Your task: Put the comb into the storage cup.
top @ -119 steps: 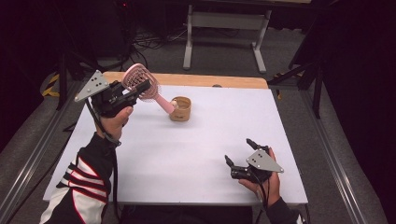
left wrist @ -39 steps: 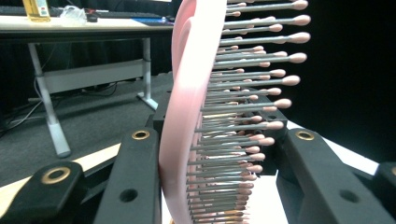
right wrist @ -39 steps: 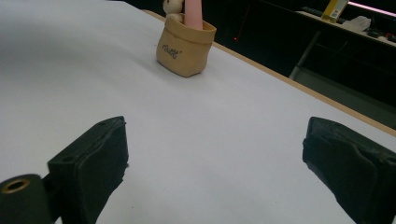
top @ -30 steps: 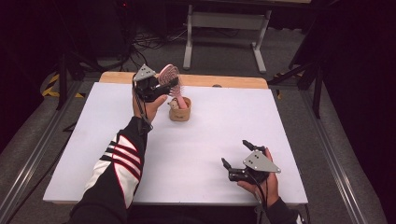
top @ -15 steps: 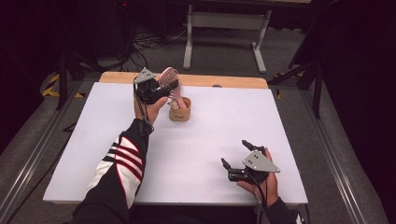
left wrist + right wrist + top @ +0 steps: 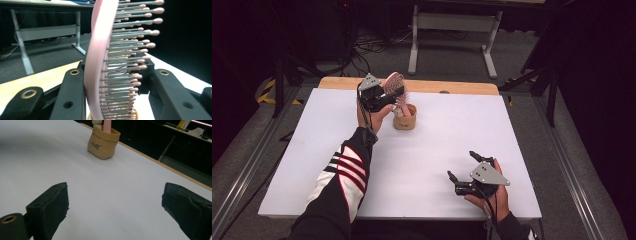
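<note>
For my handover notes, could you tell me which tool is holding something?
The left tool, clamped on the pink hairbrush above the tan pouch; the right tool is open.

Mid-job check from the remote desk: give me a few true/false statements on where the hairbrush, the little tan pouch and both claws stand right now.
1. The left claw is shut on the pink hairbrush. True: in the left gripper view the brush head sits between its jaws.
2. The hairbrush lies flat on the table. False: it stands nearly upright, handle down in the tan pouch.
3. The right claw is open and holds nothing. True: in the right gripper view its jaws stand wide apart over the bare white table.
4. The pouch sits at the near edge beside the right claw. False: it sits toward the far side, by the left claw.
5. The pouch has tipped over. False: it stands upright.
</note>
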Demonstrator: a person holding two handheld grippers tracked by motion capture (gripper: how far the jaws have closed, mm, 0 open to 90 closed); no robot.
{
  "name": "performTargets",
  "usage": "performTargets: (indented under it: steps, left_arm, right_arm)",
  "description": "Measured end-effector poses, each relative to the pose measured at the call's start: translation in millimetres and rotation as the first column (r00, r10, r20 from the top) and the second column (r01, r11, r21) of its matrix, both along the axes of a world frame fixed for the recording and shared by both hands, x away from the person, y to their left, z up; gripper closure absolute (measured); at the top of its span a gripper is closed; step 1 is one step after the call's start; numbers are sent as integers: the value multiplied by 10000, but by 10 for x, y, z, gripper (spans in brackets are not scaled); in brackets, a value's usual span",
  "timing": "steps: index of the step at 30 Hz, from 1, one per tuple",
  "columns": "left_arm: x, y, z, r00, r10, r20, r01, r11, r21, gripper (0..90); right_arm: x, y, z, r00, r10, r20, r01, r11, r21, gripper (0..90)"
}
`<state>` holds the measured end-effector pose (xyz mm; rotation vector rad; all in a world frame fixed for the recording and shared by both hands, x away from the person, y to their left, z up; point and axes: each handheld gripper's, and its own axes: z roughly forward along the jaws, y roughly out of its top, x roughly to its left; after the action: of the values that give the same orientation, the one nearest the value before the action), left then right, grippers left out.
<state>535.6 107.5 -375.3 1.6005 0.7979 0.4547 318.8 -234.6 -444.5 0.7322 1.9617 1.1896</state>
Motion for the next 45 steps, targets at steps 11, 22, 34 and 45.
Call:
performTargets:
  steps: [11, 22, 34, 45]
  left_arm:
    - [102, 135, -42, 9983, 467, -354, -470, 9989, -74, 590]
    - [132, 277, -75, 9950, 785, -621, -793, 9968, -109, 569]
    - [136, 387, -101, 9924, 972, -759, -983, 9951, -108, 557]
    - [147, 467, -161, 9900, 1057, -930, -1066, 9943, -46, 534]
  right_arm:
    - [7, 2, -10, 10000, 6, -84, -7, 10000, -47, 80]
    - [4, 1, -9, 10000, -1, -64, 1, 10000, -75, 81]
    - [0, 10, -8, 10000, -19, -19, 19, 9999, -130, 84]
    - [5, 12, -6, 10000, -88, -22, 88, 9998, -203, 85]
